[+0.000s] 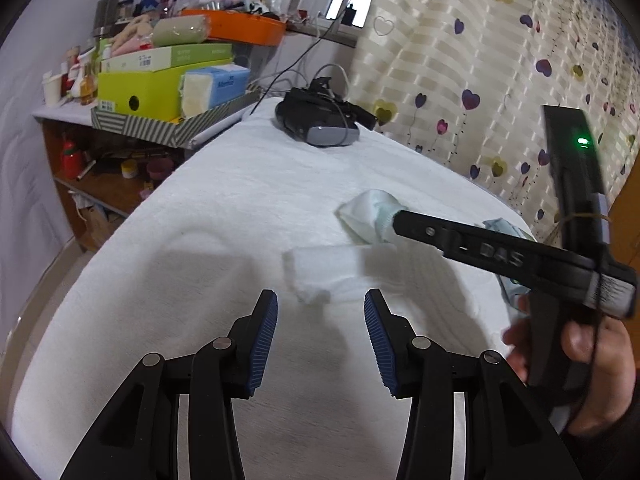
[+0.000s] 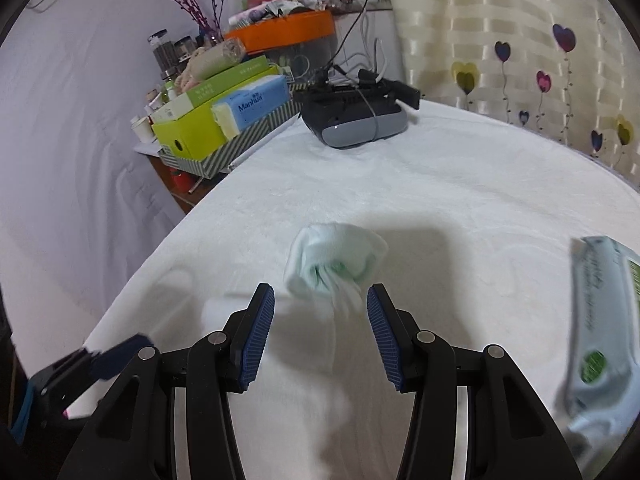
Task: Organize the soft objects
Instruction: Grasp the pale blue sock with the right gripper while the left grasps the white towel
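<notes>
left tongs (image 1: 321, 308) hovering agape and empty over the white surface (image 1: 240, 208), a folded white cloth (image 1: 320, 268) lying just beyond its tips, right tongs (image 2: 321, 308) gaping too, gripping nothing, a pale green bundle (image 2: 336, 260) sitting just ahead, wipes pack (image 2: 600, 320) lying at right

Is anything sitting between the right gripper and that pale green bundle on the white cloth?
Nothing visible. The right gripper has open, empty jaws, and the pale green bundle lies just ahead of them on the white cloth. The wipes pack lies off to the side, clear of the path.
</notes>
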### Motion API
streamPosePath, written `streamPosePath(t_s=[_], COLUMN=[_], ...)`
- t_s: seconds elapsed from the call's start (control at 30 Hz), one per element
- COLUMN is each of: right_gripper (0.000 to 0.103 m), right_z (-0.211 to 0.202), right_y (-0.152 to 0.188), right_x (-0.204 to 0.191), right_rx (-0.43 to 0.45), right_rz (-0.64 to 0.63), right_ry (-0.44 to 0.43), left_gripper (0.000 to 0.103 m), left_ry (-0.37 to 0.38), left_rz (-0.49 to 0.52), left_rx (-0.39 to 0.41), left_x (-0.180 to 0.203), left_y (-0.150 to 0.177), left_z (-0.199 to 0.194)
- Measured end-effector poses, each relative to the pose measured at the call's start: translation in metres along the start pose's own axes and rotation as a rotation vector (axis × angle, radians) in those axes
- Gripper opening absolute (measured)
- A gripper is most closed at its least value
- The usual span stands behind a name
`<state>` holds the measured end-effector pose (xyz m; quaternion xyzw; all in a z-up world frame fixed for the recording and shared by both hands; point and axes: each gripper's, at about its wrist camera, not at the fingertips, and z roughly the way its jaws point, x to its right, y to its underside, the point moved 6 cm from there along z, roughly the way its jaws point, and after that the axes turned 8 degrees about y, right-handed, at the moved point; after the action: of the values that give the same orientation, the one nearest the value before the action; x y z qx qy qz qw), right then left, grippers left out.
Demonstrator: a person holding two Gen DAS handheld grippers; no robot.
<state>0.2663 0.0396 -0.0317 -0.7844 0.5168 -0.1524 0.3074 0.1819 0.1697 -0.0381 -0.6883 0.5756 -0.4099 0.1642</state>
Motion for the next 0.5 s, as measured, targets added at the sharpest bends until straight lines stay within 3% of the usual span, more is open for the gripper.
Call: streamPosePath(t_s=[0.3,0.37,0.5], right_gripper=[0.050,0.031,0.026], right_z=[0.039,0.036,0.022], right_y=[-0.009,-0.009,-0.006], right_x=[0.000,0.002,0.008], right_rx=[-0.054,-0.049,-0.039], right_rz=[0.053,0.050,0.065], right_ry=[0.013,0.023,0.019], left_gripper=[0.046,0.047,0.048], left_ry=[-0.002,0.006,0.023], left_rz=[0.022,0.047,0.086], left_rx=[-0.022,-0.032,-0.061], left_x=[-0.011,-0.008,-0.002], left_y=[-0.011,-0.014,-0.020], left_z=[0.010,0.014,0.028])
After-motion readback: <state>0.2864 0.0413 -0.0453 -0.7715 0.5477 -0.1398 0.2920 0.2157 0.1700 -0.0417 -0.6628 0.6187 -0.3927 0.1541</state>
